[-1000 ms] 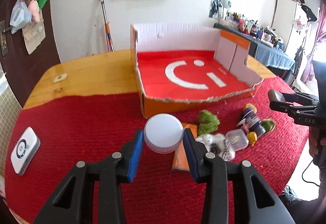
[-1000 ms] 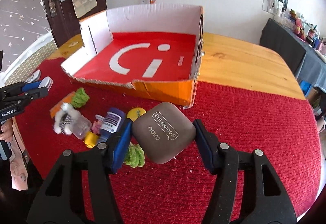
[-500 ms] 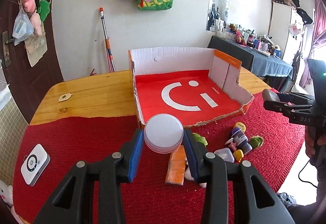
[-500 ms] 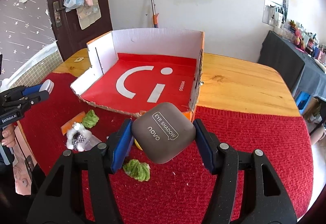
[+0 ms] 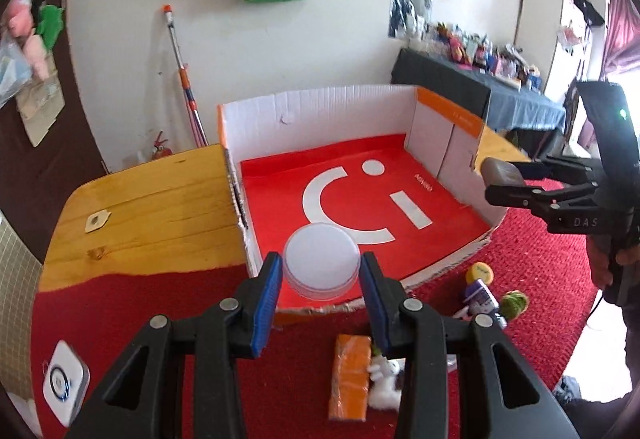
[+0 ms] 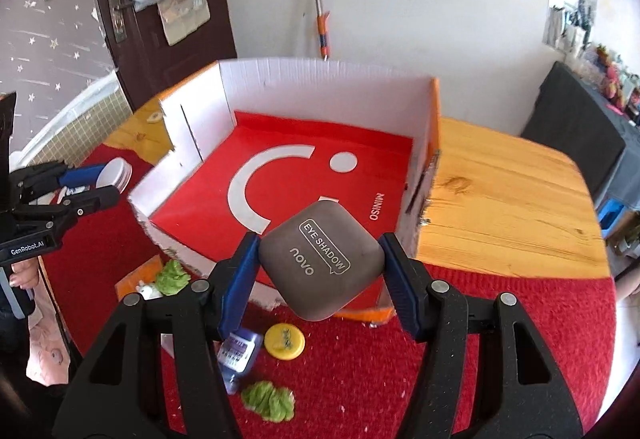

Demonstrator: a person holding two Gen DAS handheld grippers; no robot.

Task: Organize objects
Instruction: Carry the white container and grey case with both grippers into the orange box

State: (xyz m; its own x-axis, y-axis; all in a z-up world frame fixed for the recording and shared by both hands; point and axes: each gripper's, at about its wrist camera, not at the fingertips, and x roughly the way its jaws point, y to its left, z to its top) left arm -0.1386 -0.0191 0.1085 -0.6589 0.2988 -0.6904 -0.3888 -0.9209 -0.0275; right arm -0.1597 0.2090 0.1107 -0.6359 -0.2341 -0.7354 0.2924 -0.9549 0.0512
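My left gripper (image 5: 321,271) is shut on a round white jar (image 5: 320,264) and holds it over the front edge of the open red cardboard box (image 5: 400,159). My right gripper (image 6: 319,265) is shut on a grey eye shadow case (image 6: 322,265) above the box's near right corner (image 6: 424,175). The right gripper also shows at the right of the left wrist view (image 5: 502,175), and the left gripper at the left of the right wrist view (image 6: 96,179). The box floor is bare.
On the red cloth in front of the box lie an orange packet (image 5: 349,375), a small white plush (image 5: 386,383), a purple bottle (image 6: 237,353), a yellow cap (image 6: 285,341) and green fuzzy clumps (image 6: 269,401). A white device (image 5: 64,383) lies at the left.
Both grippers have risen and moved forward with their loads, from over the loose items on the cloth to over the box's front edge.
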